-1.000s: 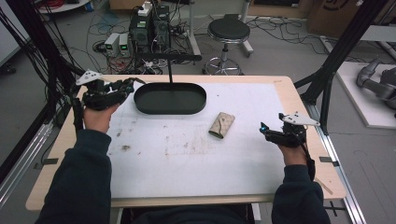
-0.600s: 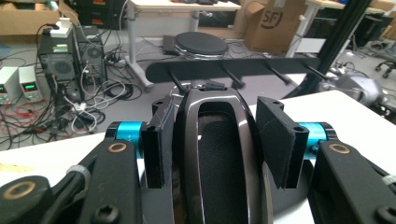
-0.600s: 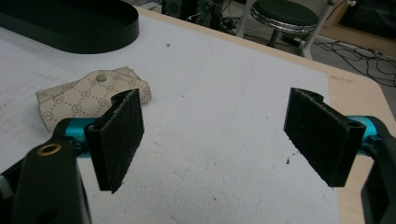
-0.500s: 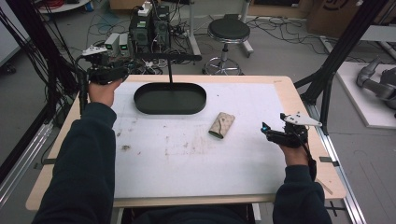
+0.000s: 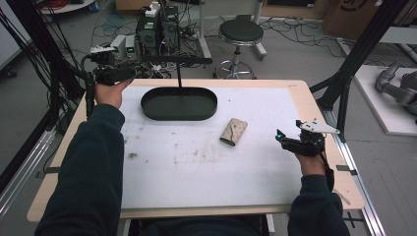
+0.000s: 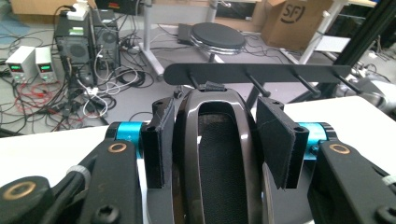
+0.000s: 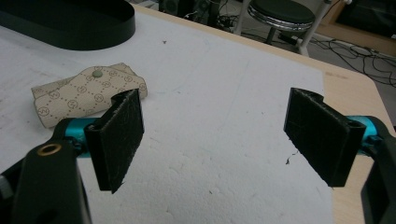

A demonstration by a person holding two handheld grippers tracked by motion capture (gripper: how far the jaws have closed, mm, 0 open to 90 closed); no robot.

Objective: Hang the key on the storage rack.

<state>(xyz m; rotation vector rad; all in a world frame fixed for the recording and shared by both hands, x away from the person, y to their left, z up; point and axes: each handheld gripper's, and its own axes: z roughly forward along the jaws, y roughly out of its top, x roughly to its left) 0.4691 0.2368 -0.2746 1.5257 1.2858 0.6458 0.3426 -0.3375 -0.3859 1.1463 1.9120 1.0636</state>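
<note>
My left gripper (image 5: 129, 73) is raised over the table's back left corner, level with the left end of a black peg bar (image 5: 174, 60). It is shut on a glossy dark brown loop-shaped object (image 6: 212, 135) with a black mesh inside, which stands between the left gripper's (image 6: 215, 140) pads. The peg bar (image 6: 280, 72) lies just beyond it. The bar tops a thin post rising from a black oval tray (image 5: 147, 105). A beige patterned pouch (image 5: 233, 132) lies right of the tray. My right gripper (image 5: 290, 142) hovers open near the right edge, with the pouch (image 7: 88, 93) to the left of its (image 7: 215, 121) jaws.
A white mat (image 5: 196, 167) covers the wooden table. A black stool (image 5: 241, 32) and cabled electronics boxes (image 5: 157, 29) stand on the floor behind it. Black frame posts (image 5: 344, 93) rise at both sides. A grey robot arm (image 5: 398, 86) rests at the far right.
My left gripper has lifted from beside the tray's left end and moved back and left, up to the peg bar's height, still holding the dark object. The right gripper has stayed put.
</note>
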